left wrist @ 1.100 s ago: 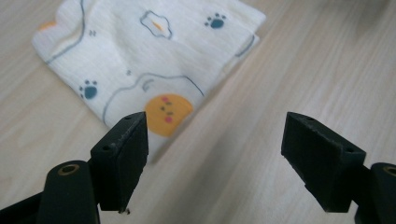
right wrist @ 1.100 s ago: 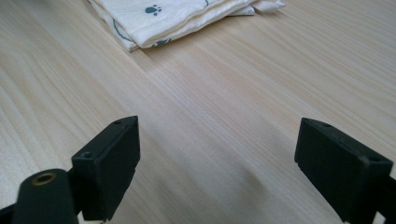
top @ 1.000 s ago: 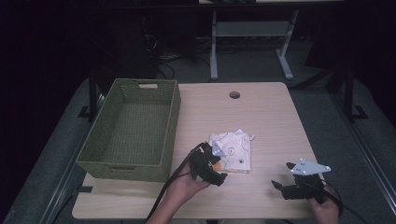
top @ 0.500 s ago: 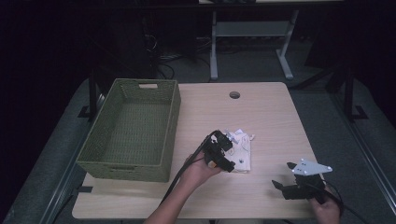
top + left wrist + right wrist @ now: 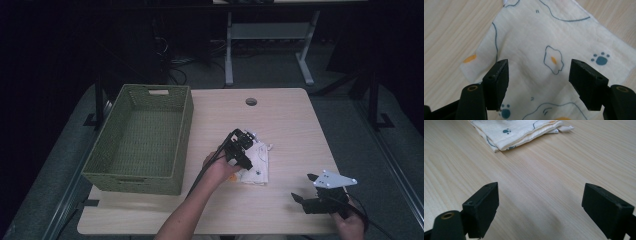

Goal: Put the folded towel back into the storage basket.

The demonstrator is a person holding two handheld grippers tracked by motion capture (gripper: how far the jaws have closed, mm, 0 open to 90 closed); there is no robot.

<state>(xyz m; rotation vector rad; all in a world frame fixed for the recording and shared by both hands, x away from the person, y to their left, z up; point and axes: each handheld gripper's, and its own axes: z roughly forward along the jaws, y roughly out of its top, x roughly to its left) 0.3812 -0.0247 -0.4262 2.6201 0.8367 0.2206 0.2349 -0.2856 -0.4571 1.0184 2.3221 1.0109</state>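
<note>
A folded cream cloth (image 5: 259, 167) printed with blue paw marks and fried eggs lies flat near the middle of the wooden table (image 5: 290, 125). My left gripper (image 5: 243, 150) hovers right over it. In the left gripper view its jaws (image 5: 539, 80) stand apart above the cloth (image 5: 531, 42); they have just been closing a little, the fabric lying under the gap with no pad pressing on it. My right gripper (image 5: 303, 187) rests near the front right edge, open over bare wood (image 5: 540, 207), with the cloth (image 5: 521, 131) farther off.
A green woven basket (image 5: 186, 125) stands at the table's left, its inside bare. A round cable hole (image 5: 251, 101) sits near the far edge. Bare wood stretches between the cloth and the right gripper. Desk legs and cables lie beyond the table.
My left gripper has moved away from the front edge, up and to the right, onto the cloth. The right gripper has stayed put.
</note>
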